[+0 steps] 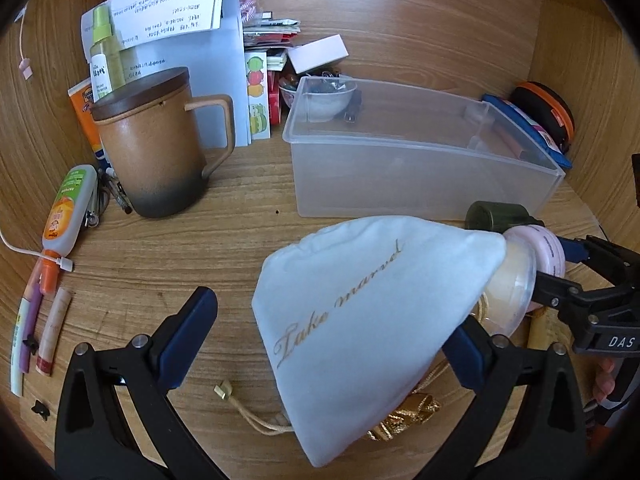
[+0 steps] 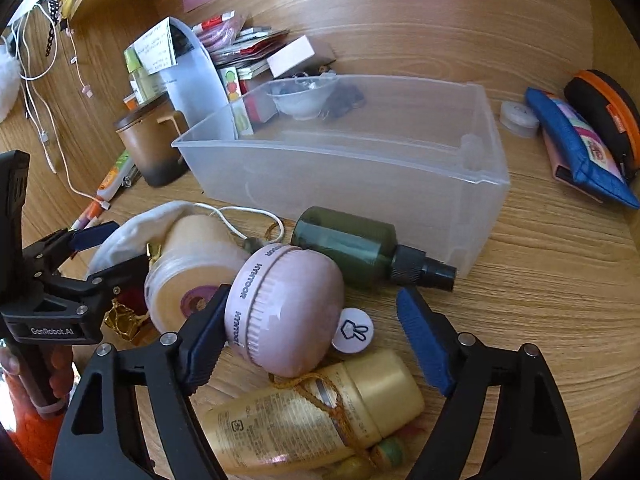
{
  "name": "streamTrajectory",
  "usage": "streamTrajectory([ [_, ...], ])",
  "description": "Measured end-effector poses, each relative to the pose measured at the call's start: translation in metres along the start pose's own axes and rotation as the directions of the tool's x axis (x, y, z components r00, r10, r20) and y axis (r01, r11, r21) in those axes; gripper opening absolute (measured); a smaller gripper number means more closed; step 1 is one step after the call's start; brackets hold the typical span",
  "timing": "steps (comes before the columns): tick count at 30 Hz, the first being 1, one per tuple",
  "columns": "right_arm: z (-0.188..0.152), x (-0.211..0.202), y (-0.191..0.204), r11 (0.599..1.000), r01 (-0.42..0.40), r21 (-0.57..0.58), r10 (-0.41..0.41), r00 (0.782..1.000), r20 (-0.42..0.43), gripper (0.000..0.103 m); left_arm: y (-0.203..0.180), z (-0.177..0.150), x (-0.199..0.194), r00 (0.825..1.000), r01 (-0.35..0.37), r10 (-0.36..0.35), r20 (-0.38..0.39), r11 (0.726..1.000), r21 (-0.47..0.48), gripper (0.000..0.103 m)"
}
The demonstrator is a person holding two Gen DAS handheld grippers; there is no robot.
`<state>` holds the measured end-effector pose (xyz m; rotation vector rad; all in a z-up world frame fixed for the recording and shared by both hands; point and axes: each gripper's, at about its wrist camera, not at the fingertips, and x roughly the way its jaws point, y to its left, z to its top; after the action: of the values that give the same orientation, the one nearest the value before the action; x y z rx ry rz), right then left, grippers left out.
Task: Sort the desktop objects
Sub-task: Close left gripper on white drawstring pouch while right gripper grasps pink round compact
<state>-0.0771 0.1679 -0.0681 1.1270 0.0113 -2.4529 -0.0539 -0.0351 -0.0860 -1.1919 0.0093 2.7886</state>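
In the right wrist view, nearest at six o'clock, a gold plastic lotion bottle (image 2: 320, 412) lies on its side on the wooden surface (image 2: 540, 300); just above it the right gripper (image 2: 308, 340) stands with its jaws apart around a round pink plastic case (image 2: 286, 308), the left pad touching the case's ribbed edge, the right pad well clear, so nothing is clamped yet; a small white round token (image 2: 353, 336) sits beside the case at three o'clock. In the left wrist view the left gripper (image 1: 320, 348) is spread wide, a white fabric drawstring pouch (image 1: 372, 316) lying between its jaws, unpinched; whether its right pad touches the cloth I cannot tell. Farther, at one o'clock, a dark green spray bottle (image 2: 352, 256) rests against the clear plastic storage bin (image 2: 480, 184), which looks empty. Risks, as I judge them: the domed case could squirt from a closing, off-centre grip and knock the spray bottle rolling; the pouch's gold cord (image 1: 256, 416) could snag and drag the cream jar (image 2: 192, 276) along.
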Motion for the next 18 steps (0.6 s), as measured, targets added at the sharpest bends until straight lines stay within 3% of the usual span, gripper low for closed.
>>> streamTrajectory([
  [3, 0.001, 0.004, 0.0, 1.0, -0.021, -0.002, 0.021, 1.0, -0.012, 0.074, 0.0, 0.002, 0.0, 1.0, 0.01, -0.01, 0.015, 1.0, -0.001, 0.103],
  [5, 0.001, 0.005, 0.002, 0.999, -0.029, -0.012, 0.029, 0.999, -0.015, 0.073, 0.001, 0.004, 0.0, 0.999, 0.022, -0.021, 0.025, 1.0, -0.005, 0.095],
  [7, 0.001, 0.006, 0.004, 1.0, -0.023, -0.021, 0.023, 1.0, -0.008, 0.071, 0.001, 0.006, -0.001, 0.997, 0.07, -0.07, 0.022, 0.998, -0.009, 0.074],
  [11, 0.001, 0.002, 0.005, 0.999, -0.028, -0.028, 0.028, 0.999, 0.017, 0.058, -0.001, 0.01, 0.001, 0.996, 0.086, -0.086, 0.017, 0.996, 0.01, 0.058],
  [14, 0.002, 0.002, 0.003, 0.999, -0.043, -0.016, 0.043, 0.999, 0.018, 0.058, -0.002, 0.011, 0.002, 0.996, 0.089, -0.089, 0.012, 0.996, 0.012, 0.051],
  [16, 0.002, 0.002, 0.001, 0.999, -0.051, -0.002, 0.051, 0.998, 0.021, 0.058, -0.002, 0.012, 0.0, 0.997, 0.068, -0.068, 0.024, 0.998, 0.005, 0.043],
  [18, 0.001, -0.001, 0.001, 0.998, -0.057, 0.005, 0.057, 0.998, 0.033, 0.058, -0.004, 0.014, -0.01, 0.998, 0.002, -0.003, 0.066, 1.0, 0.012, 0.04],
])
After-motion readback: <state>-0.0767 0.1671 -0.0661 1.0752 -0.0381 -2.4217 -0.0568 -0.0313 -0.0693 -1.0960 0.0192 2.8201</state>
